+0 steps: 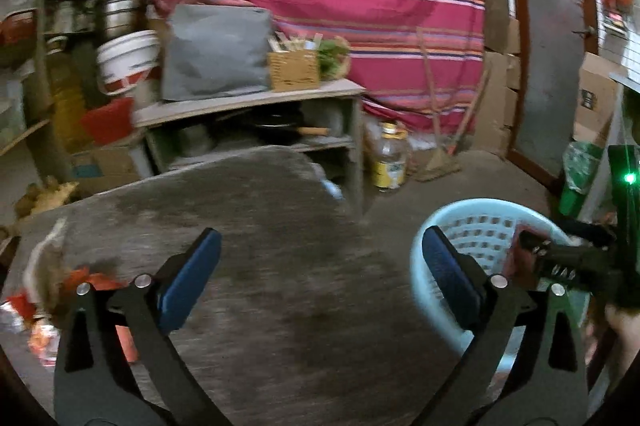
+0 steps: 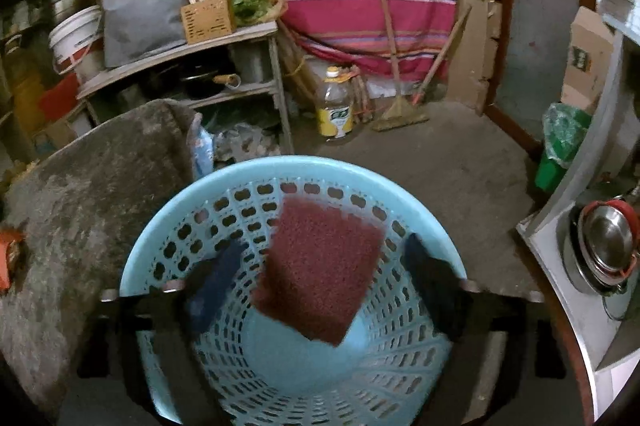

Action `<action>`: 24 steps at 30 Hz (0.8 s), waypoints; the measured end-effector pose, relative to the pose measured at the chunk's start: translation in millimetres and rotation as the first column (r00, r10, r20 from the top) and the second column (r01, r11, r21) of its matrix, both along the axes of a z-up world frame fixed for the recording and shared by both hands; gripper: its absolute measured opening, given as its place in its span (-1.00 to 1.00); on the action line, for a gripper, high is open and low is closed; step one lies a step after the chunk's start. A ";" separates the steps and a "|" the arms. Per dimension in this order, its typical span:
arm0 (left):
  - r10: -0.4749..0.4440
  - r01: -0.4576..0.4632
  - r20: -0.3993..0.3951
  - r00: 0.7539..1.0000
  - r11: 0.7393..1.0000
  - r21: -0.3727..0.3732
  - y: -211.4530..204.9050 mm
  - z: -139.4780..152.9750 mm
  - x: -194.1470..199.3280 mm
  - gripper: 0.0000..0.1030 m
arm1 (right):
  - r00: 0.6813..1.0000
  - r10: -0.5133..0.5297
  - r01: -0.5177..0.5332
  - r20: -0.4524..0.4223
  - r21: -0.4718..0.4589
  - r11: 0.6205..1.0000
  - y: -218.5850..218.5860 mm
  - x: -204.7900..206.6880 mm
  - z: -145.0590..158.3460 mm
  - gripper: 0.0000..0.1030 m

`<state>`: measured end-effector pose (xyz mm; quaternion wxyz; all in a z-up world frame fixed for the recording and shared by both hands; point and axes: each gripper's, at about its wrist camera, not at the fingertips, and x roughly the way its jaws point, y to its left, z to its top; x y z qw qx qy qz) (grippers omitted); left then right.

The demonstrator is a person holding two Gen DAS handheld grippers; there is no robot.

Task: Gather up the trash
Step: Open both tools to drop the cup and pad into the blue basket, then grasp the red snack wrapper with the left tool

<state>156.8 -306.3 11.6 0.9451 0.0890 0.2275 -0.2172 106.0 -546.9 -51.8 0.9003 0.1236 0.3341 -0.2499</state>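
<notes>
A light blue perforated basket stands on the floor beside a grey table. My right gripper is open above the basket's mouth. A dark red scrub pad is in the air between its fingers, apart from both, over the inside of the basket. My left gripper is open and empty above the table. Orange and white wrappers lie at the table's left edge, left of that gripper. The basket and the right gripper show at the right of the left wrist view.
A wooden shelf unit with a grey bag, pans and a small crate stands behind the table. A plastic bottle and brooms are on the floor by a striped cloth. A green bin and steel bowls are at right.
</notes>
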 end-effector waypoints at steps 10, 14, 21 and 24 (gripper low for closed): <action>0.185 -0.187 0.056 0.981 0.982 0.030 132.3 17.6 4.7 0.89 | 0.989 0.103 -0.097 0.105 -0.058 0.994 89.5 15.9 36.8 0.79; 0.278 -0.281 0.076 0.958 0.959 0.032 184.8 24.1 10.3 0.89 | 0.977 0.179 -0.170 0.116 -0.085 0.982 135.2 28.4 42.9 0.79; 0.391 -0.393 0.071 0.918 0.919 0.016 252.3 29.6 23.4 0.89 | 0.957 0.275 -0.265 0.093 -0.102 0.959 200.0 57.1 40.0 0.79; 0.436 -0.440 0.090 0.896 0.898 0.030 274.1 33.6 31.7 0.89 | 0.949 0.303 -0.292 0.087 -0.115 0.949 219.7 64.2 39.3 0.79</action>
